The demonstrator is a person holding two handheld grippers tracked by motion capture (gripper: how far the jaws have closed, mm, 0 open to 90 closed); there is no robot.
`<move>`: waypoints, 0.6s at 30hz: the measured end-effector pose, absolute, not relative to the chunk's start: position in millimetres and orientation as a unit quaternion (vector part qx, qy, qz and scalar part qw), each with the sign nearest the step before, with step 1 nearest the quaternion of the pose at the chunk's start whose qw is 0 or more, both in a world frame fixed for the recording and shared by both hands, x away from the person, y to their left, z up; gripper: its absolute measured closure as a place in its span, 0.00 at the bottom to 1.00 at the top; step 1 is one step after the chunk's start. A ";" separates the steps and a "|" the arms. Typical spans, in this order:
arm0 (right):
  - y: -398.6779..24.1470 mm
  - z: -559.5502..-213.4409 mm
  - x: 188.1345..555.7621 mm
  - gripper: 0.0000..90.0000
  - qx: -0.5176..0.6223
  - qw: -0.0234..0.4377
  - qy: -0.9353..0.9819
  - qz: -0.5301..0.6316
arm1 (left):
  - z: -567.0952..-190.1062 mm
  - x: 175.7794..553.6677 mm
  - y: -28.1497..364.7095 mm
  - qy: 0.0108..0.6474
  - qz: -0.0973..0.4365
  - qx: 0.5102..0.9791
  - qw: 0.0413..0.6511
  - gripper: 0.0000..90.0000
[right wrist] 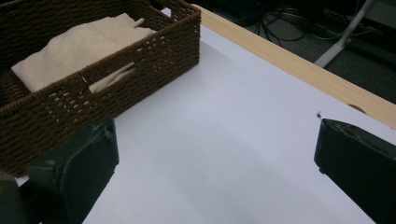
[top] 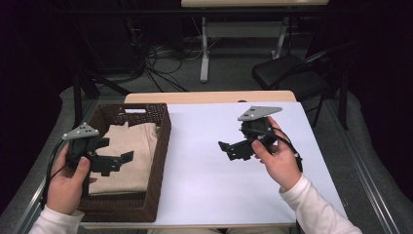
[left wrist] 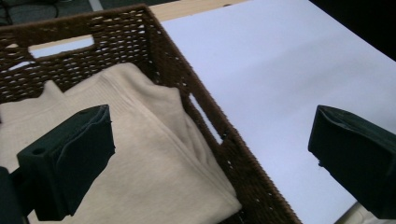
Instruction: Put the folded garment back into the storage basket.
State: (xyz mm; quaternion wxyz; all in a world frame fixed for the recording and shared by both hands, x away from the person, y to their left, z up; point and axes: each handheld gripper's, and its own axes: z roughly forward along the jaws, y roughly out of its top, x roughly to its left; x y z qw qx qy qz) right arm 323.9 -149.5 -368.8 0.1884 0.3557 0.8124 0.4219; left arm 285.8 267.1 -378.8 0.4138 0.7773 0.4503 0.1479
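Closest in, the left gripper [top: 113, 160] hangs over the basket [top: 163, 141] with its jaws spread wide and nothing in them. Right under it sits the folded cream sweater [top: 127, 151], inside the basket on the left of the bench [top: 234, 190]. The left gripper view gets the knit ribbing [left wrist: 116, 100] up close. Further out, the right gripper [top: 233, 148] is over bare white bench, jaws wide open and empty too. Its view catches the basket's side handle slot [right wrist: 109, 74].

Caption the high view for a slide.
Both open grippers, left and right, hover near folded beige cloth in wicker basket.
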 end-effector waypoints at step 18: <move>-242.7 -406.2 276.4 0.00 0.412 0.199 0.777 0.433 | -396.7 255.8 206.0 0.415 0.135 0.763 0.476 0.00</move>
